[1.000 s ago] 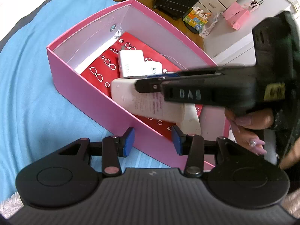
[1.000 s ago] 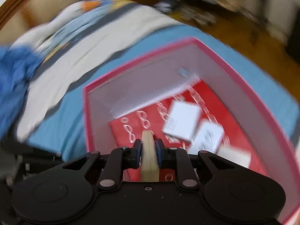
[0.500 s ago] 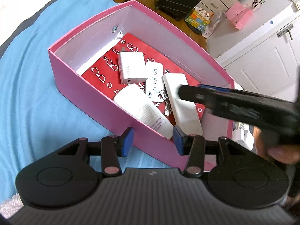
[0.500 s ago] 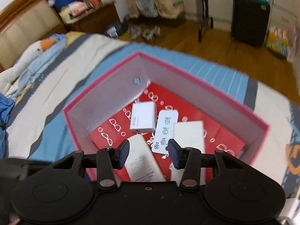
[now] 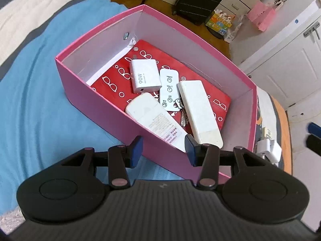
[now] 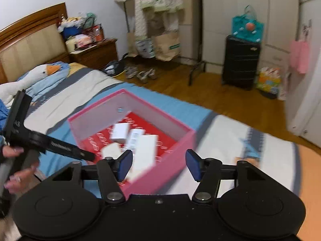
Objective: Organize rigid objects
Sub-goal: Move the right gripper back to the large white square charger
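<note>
Lying flat and side by side on the red liner [image 5: 200,76] of the pink box [image 5: 100,31], the long remote [image 5: 154,120], power bank [image 5: 198,108], charger [image 5: 145,76] and keys [image 5: 183,118] pack without stacking. The right gripper [image 6: 159,163] hangs over the box's near corner, its jaws just opened wide and empty, probably free for the white adapter [image 5: 267,149] left on the bed beside the box. The left gripper [image 5: 163,147] waits at the near wall, jaws apart, pinching nothing
</note>
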### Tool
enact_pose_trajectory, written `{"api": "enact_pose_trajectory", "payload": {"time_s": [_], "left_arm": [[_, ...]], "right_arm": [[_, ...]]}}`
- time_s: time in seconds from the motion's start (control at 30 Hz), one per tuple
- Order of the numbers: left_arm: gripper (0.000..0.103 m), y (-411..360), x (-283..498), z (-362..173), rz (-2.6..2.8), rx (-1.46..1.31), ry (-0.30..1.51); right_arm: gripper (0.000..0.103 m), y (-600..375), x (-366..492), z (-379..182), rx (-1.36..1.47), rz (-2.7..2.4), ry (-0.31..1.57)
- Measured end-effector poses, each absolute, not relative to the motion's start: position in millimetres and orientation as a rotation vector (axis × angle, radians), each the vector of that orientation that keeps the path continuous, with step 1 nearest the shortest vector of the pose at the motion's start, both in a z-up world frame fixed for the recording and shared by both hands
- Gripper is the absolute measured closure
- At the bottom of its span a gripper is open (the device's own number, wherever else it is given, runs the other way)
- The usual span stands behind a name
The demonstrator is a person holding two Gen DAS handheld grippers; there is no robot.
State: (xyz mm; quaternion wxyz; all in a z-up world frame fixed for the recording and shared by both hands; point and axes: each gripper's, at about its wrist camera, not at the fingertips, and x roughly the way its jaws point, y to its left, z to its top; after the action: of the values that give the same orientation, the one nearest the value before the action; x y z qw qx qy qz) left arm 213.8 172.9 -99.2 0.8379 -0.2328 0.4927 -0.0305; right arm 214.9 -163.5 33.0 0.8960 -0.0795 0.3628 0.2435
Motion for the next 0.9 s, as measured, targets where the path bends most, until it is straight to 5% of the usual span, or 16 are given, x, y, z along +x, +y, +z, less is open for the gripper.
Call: {"api": "enact_pose_trajectory", "payload": {"time_s": [0.23,0.3,0.6,0.9], "left_arm": [[0.059,160.4,213.5,-96.0,-0.085,-0.48,1.061],[0.059,154.9,212.6,-94.8,-0.075,-0.462,1.06],[0.058,137.8,210.6,-92.4,-0.117,-0.452,1.075],[0.054,128.0,205.5,-86.9,-0.211,-0.42,1.083]], "right_arm": [[0.029,-228.7,197.9,14.6,-0.196,0.414,0.674],[0.016,-240.2,201.1,0.0,-0.215,0.365,0.688],[0.019,-294.2,236.4,-54.8,-0.03,0.163,0.919],[0.019,-284.3,239.5,-90.8,-0.333,0.14,0.953]]}}
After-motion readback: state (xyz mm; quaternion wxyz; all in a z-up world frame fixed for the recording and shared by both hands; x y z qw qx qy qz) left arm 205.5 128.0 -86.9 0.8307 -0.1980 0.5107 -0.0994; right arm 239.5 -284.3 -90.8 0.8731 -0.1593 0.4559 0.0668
